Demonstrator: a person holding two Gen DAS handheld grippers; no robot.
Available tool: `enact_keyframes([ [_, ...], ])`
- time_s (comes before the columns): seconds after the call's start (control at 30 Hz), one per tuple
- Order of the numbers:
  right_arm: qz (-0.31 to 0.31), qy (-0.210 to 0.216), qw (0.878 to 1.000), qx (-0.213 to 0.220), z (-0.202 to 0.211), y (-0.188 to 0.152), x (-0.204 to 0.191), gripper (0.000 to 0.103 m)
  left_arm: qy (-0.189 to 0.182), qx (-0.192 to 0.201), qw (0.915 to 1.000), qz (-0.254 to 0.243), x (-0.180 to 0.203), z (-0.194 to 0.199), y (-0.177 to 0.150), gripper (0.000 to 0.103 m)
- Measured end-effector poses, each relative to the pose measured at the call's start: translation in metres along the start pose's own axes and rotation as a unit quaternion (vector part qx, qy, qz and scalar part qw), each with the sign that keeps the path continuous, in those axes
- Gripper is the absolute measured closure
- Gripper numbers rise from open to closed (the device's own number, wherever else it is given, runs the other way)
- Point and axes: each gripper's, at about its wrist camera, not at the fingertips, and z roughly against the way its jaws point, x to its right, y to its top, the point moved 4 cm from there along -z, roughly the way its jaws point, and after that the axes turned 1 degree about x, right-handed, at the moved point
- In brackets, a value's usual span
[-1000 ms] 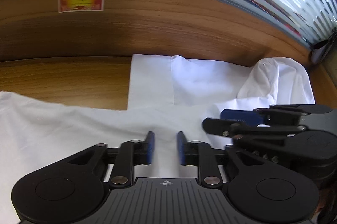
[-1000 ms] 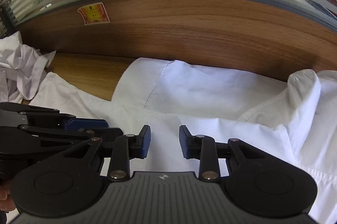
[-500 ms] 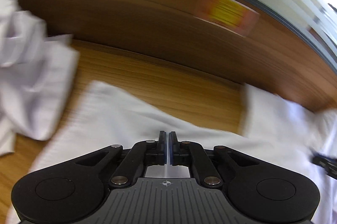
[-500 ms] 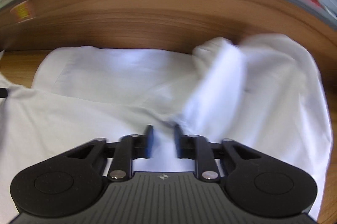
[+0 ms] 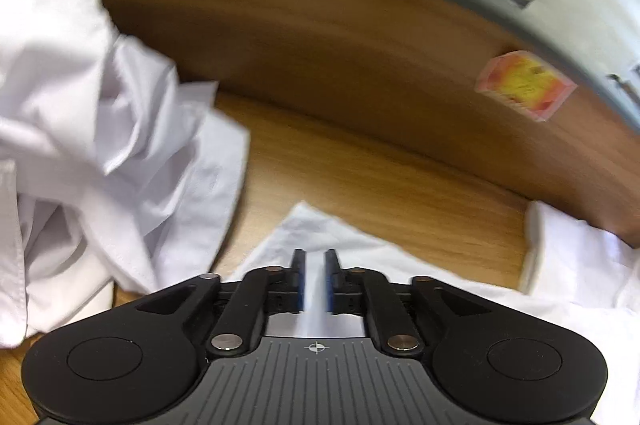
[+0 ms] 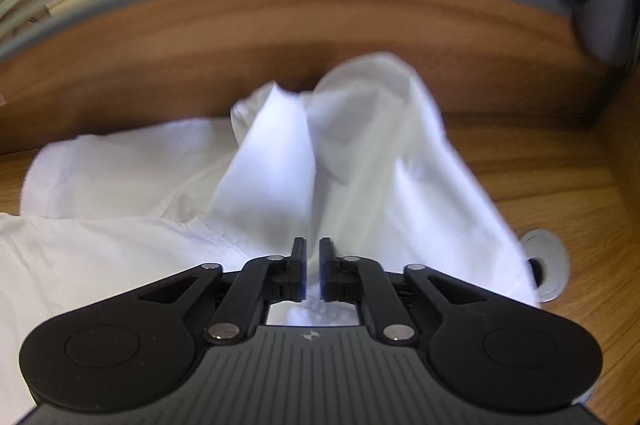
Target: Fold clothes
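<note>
Moved since the earlier frames: both grippers, from side by side over the middle of the white shirt [image 5: 360, 249] out to its opposite ends.

Left gripper [image 5: 315, 279]: over the shirt's pointed corner on the wooden desk [image 5: 380, 181]. Jaws have just been opening from shut to a narrow gap; cloth shows in the gap, grip cannot be told.

Right gripper [image 6: 313, 267]: at the bunched, raised end of the shirt [image 6: 360, 145], near a grey cable grommet [image 6: 548, 265]. Jaws likewise just reopened slightly; hold unclear.

Crumpled white garment [image 5: 92, 129]: heaped left, apart, unfolded.

Judgement: ends being taken up for a fold; fold not yet made.
</note>
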Motion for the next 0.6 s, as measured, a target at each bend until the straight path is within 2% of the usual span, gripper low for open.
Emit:
enact_keyframes([
  [0.07, 0.009, -0.005, 1.000, 0.013, 0.014, 0.001, 0.005, 0.074, -0.026, 0.008, 0.9996, -0.003, 0.014, 0.008, 0.006, 0.072],
  [0.13, 0.014, -0.009, 1.000, 0.021, 0.026, 0.003, 0.010, 0.074, -0.063, 0.005, 0.9980, -0.001, 0.031, 0.010, 0.012, 0.063],
  [0.2, 0.014, -0.013, 1.000, 0.024, 0.034, 0.009, 0.017, 0.072, -0.095, 0.001, 0.9954, -0.009, 0.052, 0.007, 0.017, 0.060],
  [0.27, 0.012, -0.017, 0.999, 0.029, 0.038, 0.016, 0.021, 0.063, -0.118, -0.009, 0.9926, -0.026, 0.073, -0.001, 0.021, 0.056],
  [0.37, 0.021, -0.024, 0.999, 0.040, 0.046, 0.032, 0.024, 0.059, -0.151, -0.032, 0.9870, -0.044, 0.103, -0.016, 0.023, 0.049],
  [0.43, 0.025, -0.027, 0.998, 0.045, 0.044, 0.041, 0.028, 0.055, -0.173, -0.045, 0.9827, -0.049, 0.118, -0.026, 0.021, 0.041],
  [0.5, 0.029, -0.028, 0.998, 0.048, 0.040, 0.050, 0.031, 0.054, -0.185, -0.059, 0.9791, -0.061, 0.134, -0.034, 0.017, 0.041],
  [0.6, 0.035, -0.023, 0.998, 0.044, 0.031, 0.061, 0.036, 0.053, -0.173, -0.069, 0.9788, -0.084, 0.153, -0.047, 0.014, 0.040],
])
